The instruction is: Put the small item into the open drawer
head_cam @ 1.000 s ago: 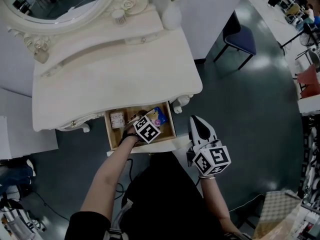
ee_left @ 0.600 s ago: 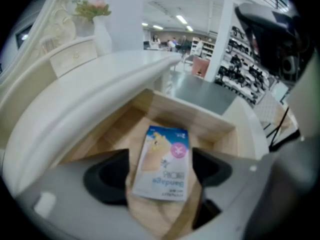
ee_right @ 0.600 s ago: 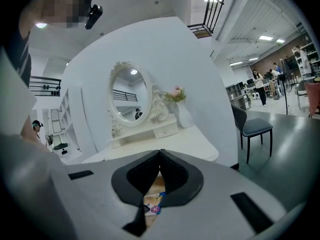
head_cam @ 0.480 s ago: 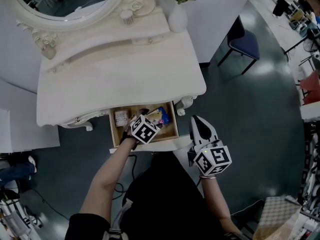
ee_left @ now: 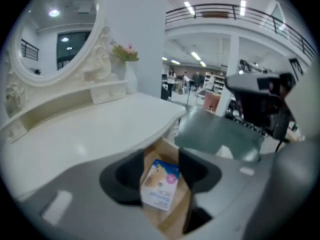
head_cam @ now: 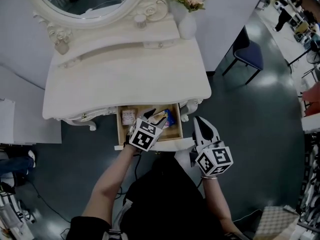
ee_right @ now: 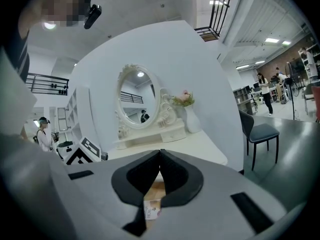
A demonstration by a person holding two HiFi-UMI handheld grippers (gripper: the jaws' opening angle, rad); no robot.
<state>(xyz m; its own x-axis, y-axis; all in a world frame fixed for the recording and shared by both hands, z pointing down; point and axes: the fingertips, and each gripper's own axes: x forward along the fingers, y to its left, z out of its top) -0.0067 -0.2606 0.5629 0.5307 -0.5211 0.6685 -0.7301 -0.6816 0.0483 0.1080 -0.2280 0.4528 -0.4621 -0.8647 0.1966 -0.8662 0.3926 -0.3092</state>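
**Blue-and-white packet lies in the open drawer**

It rests on the drawer's wooden floor, toward the right end. The left gripper hangs right over it, its fingers closing with the packet between them but not pressing on it. A small pale box lies at the drawer's left end. Just right of the drawer, the right gripper has its fingers pressed together. The cream surface overhangs the drawer.

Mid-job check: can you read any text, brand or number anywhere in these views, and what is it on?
No text can be read in any view.
Small box in the drawer: blue and pink print, too blurred to read.
Pink-labelled packet in the drawer: too small to read.
Marker cubes: black-and-white patterns only, no words.
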